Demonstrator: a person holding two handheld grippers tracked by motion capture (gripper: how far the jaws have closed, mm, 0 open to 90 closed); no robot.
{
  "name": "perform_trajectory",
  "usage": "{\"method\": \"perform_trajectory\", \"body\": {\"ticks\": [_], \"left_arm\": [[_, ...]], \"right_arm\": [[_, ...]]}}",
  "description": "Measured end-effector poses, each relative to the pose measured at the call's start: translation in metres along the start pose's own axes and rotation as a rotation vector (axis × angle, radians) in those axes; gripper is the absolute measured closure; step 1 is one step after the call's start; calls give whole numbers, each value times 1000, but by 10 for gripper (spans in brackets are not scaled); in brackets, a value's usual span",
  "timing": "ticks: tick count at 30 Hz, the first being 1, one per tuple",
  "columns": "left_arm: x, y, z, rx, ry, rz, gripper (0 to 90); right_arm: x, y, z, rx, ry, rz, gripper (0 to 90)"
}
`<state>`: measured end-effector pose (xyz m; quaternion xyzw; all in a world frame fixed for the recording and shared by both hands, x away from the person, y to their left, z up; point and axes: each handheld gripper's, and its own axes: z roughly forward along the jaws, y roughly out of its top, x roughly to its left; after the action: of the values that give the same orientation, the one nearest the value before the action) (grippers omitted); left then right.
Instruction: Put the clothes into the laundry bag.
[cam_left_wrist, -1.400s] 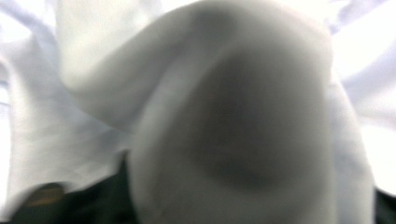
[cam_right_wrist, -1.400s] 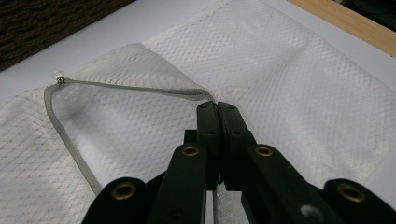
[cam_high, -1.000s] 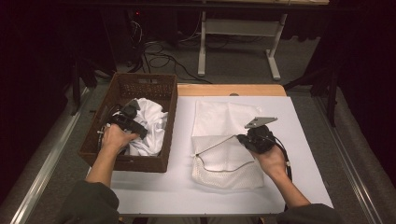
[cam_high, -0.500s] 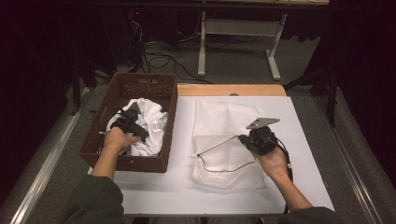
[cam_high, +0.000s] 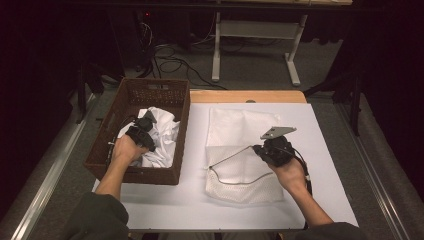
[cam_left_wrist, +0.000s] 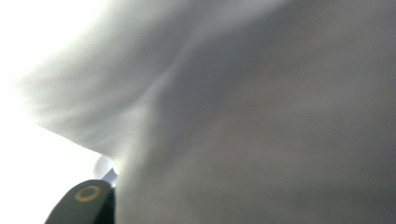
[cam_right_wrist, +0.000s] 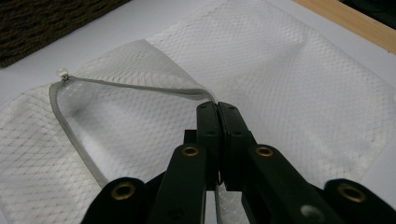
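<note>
- the right gripper (cam_right_wrist: 218, 109) is clenched on the grey zipper edge (cam_right_wrist: 140, 87) of the white mesh laundry bag (cam_high: 240, 150), which lies flat at the centre of the high view on the white tabletop (cam_high: 330, 165).
- the left gripper (cam_high: 142, 131) has just been closing its jaws down in the crumpled white cloth (cam_high: 162, 137) inside the brown woven basket (cam_high: 150, 92) at left; cloth lies between them.
- in the left gripper view the cloth is a close blur and one jaw is cut off, so the grip itself is hard to make out.
- dark floor, cables and a table frame (cam_high: 255, 40) run along the top.

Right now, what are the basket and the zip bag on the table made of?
Basket: looks like dark brown woven wicker or rattan, matte; the weave texture shows on its walls. Zip bag: white mesh fabric, likely synthetic; a fine diamond pattern, slightly see-through, with a grey zipper along its opening.
</note>
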<state>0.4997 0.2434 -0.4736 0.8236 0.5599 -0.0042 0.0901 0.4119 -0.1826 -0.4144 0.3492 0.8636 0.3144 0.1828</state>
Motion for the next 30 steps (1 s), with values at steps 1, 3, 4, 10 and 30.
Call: {"method": "perform_trajectory", "body": {"ticks": [1,3,4,10,30], "left_arm": [[-1,-1,-2,-6,2,1,726],[-4,-3,-10,-28,7,1,746],[-4,-6,-20,-62,5,-1,755],[-7,-12,-45,-115,5,24,761],[-25,-32,-127,-294,-75,117,762]], "right_arm": [[0,0,0,0,0,0,893],[-3,-1,-1,-7,-2,7,893],[-6,-1,0,1,-3,16,893],[-1,0,-1,-7,-2,2,893],[-5,4,2,-22,14,11,896]]}}
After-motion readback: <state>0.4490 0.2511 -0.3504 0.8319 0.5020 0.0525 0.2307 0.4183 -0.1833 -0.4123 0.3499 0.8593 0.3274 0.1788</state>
